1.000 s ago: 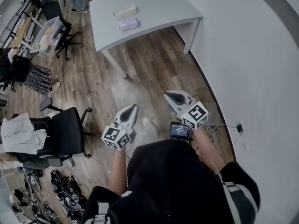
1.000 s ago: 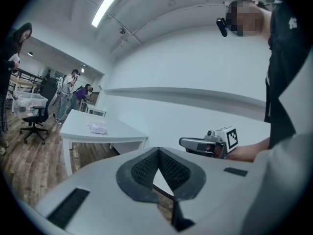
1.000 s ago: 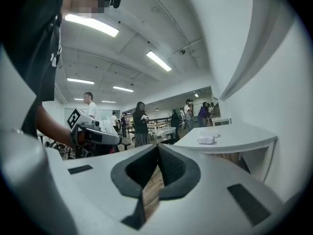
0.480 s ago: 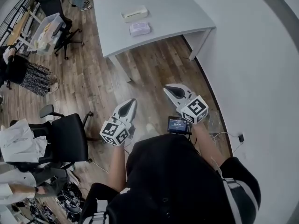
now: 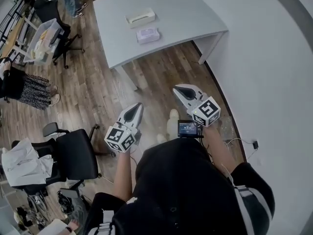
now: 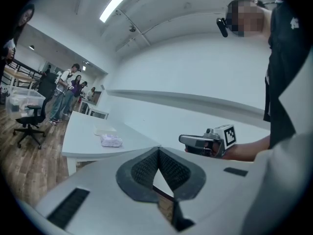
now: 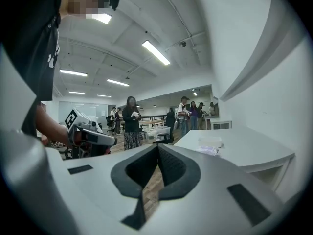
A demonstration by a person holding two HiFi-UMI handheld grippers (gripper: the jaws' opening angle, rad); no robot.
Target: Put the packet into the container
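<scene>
A pale purple packet (image 5: 147,35) lies on the grey table (image 5: 181,13), with a shallow cream container (image 5: 140,18) just beyond it. The packet (image 6: 111,141) and container (image 6: 105,130) also show in the left gripper view, and the packet (image 7: 208,150) and container (image 7: 210,141) in the right gripper view. My left gripper (image 5: 137,107) is shut and empty, held over the wooden floor well short of the table. My right gripper (image 5: 180,90) is shut and empty too, beside the left one, near the table's leg (image 5: 206,51).
A black office chair (image 5: 76,151) stands at the left of me. A clear storage bin (image 5: 43,38) and another chair (image 5: 62,42) sit beyond the table's left end. Several people stand far off. The white wall (image 5: 264,82) runs along my right.
I have moved a little closer to the table, which now sits slightly nearer in the head view. Both grippers stay shut and keep their places in front of me.
</scene>
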